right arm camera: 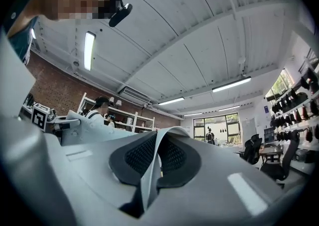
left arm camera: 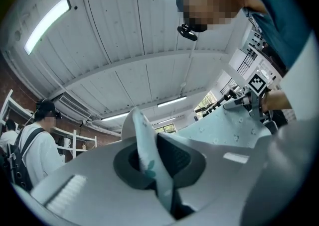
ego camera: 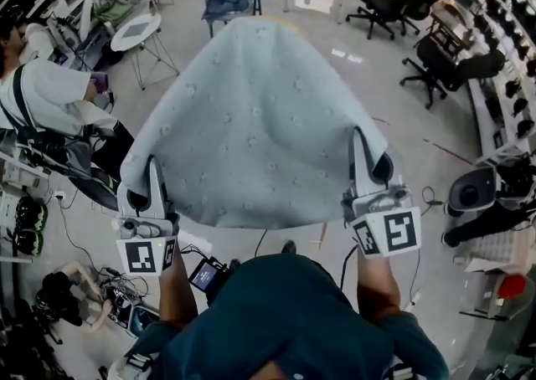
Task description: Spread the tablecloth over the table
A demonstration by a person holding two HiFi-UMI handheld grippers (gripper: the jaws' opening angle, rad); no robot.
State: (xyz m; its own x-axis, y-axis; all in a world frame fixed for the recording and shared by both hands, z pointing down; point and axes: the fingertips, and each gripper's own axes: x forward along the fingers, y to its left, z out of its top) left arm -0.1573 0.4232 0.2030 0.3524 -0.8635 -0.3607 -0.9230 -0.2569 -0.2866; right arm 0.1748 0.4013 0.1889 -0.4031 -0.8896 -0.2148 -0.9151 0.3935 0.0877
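A pale blue tablecloth (ego camera: pixel 255 127) with small raised dots billows out in the air ahead of me, held by its two near corners. My left gripper (ego camera: pixel 149 176) is shut on the left corner, and a strip of the cloth (left arm camera: pixel 149 158) stands pinched between its jaws. My right gripper (ego camera: pixel 366 159) is shut on the right corner, with a thin fold of cloth (right arm camera: pixel 149 168) clamped between its dark pads (right arm camera: pixel 172 158). Both grippers point slightly upward, so their views show mostly ceiling. The table under the cloth is hidden.
A person in white (ego camera: pixel 50 98) sits at the left by shelves. A round side table (ego camera: pixel 136 31) stands at the far left. Office chairs (ego camera: pixel 435 56) line the right side. Cables and gear (ego camera: pixel 100 290) lie on the floor at the lower left.
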